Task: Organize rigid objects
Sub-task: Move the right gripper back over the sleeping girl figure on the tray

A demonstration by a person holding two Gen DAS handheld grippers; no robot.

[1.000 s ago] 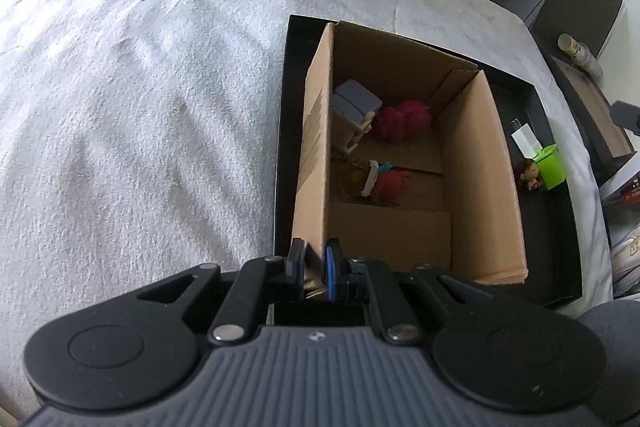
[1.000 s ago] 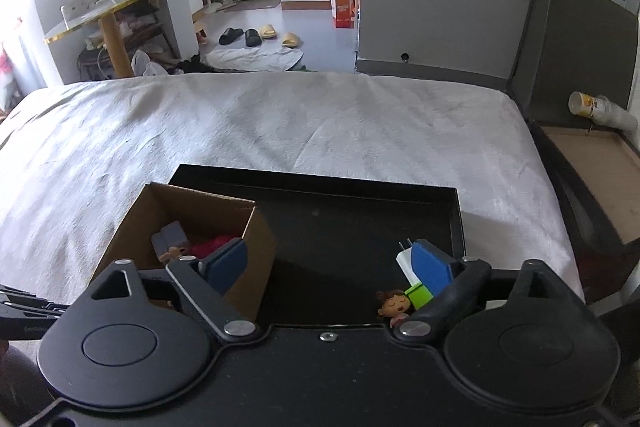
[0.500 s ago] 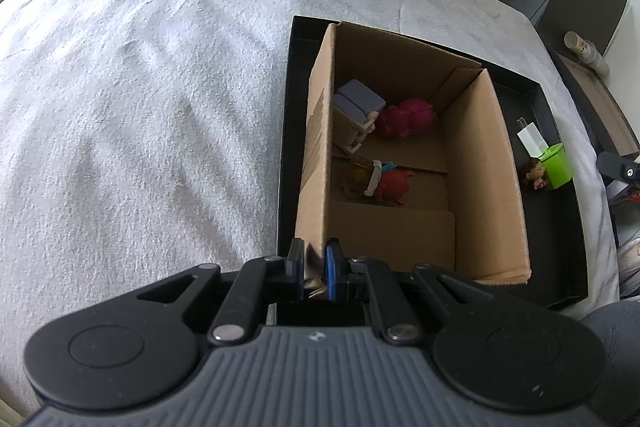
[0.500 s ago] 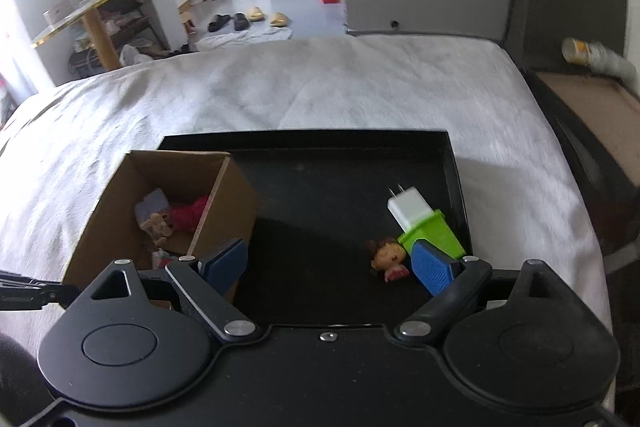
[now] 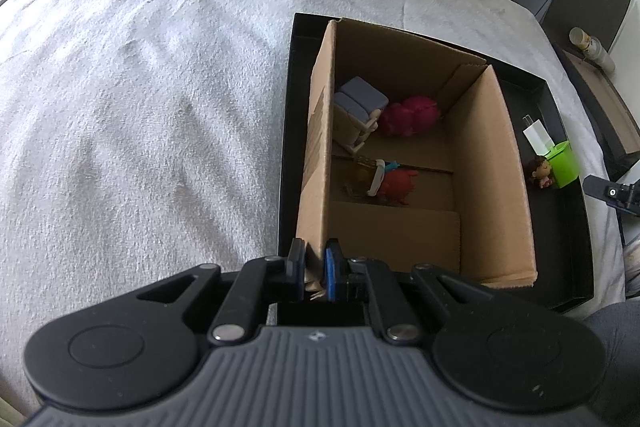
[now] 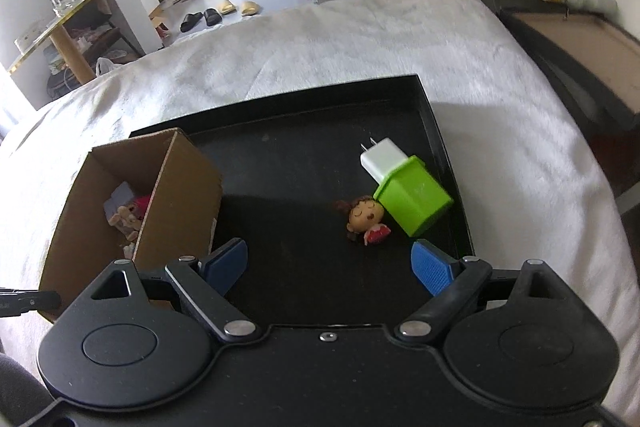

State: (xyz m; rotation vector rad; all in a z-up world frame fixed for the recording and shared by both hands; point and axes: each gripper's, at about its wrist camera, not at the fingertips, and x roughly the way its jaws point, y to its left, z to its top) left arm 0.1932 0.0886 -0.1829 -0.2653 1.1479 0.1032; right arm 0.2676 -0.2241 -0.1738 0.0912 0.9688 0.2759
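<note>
So the landmark here is the open brown cardboard box (image 5: pixel 404 163), which sits at the left end of a shallow black tray (image 6: pixel 304 131) on a white fuzzy blanket (image 5: pixel 140 99). We've got our left gripper (image 5: pixel 314 267) pinched tight on the box's near-left wall corner, one blue pad on each side of the cardboard. Inside the box we can see a lavender-cushioned mini chair (image 5: pixel 358 107), a magenta fuzzy toy (image 5: pixel 410 115) and a red-haired figurine (image 5: pixel 390 181). Right of the box, still out on the tray, lie a small brown-haired doll figure (image 6: pixel 365 219), a lime green plastic cube (image 6: pixel 412 201) and a white wall charger (image 6: pixel 382 159), all bunched together. Our right gripper (image 6: pixel 332 265) hovers just in front of them, fingers spread wide, holding nothing.
</note>
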